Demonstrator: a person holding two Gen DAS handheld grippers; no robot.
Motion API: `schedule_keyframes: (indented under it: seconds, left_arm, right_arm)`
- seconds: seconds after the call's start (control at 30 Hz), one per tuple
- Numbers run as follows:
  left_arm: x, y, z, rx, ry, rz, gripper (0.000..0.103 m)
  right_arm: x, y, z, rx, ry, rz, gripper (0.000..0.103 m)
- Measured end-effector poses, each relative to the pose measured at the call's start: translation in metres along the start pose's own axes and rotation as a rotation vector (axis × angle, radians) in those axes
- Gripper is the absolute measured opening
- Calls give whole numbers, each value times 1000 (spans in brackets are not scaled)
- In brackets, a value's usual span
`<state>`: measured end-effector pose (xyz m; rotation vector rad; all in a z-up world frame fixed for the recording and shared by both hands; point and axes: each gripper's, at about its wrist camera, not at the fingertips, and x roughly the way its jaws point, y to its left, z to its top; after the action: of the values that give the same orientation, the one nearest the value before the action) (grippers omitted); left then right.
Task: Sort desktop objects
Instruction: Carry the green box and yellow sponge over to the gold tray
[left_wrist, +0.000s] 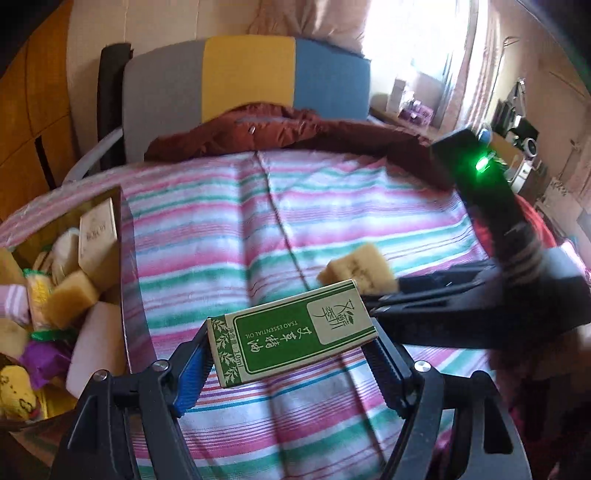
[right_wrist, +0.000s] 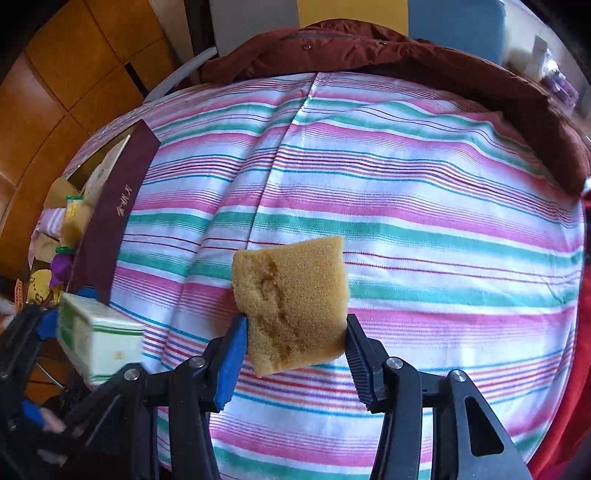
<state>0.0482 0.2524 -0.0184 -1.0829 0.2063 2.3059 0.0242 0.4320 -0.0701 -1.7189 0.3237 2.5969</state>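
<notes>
My left gripper (left_wrist: 291, 350) is shut on a green and cream essential-oil box (left_wrist: 291, 334), held by its ends above the striped cloth. My right gripper (right_wrist: 293, 341) is shut on a yellow-brown sponge (right_wrist: 291, 302), which sticks up between the pads. In the left wrist view the sponge (left_wrist: 360, 267) and the right gripper (left_wrist: 399, 291) come in from the right, just beyond the box. In the right wrist view the box (right_wrist: 98, 339) shows blurred at lower left, in the left gripper (right_wrist: 55, 332).
A dark red cardboard box (right_wrist: 118, 206) stands at the table's left edge, holding several sponges, packets and a cream carton (left_wrist: 98, 232). A striped cloth (left_wrist: 229, 236) covers the table. A brown jacket (left_wrist: 280, 127) lies along its far edge before a chair (left_wrist: 247, 77).
</notes>
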Motion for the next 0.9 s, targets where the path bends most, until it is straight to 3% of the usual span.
schedule_keyframes:
  seconds: [0.2, 0.37, 0.67, 0.9]
  left_arm:
    - [-24, -5, 9, 3, -55, -32, 78]
    - [-40, -1, 14, 7, -100, -7, 78]
    - [-41, 38, 11, -67, -95, 79, 78]
    - [-47, 89, 5, -164, -92, 154, 78]
  right_arm:
    - [-9, 0, -8, 46, -32, 8, 52]
    - [-12, 2, -11, 61, -48, 9, 52]
    - [-8, 22, -15, 39, -56, 27, 52]
    - [-16, 44, -10, 15, -96, 63, 52]
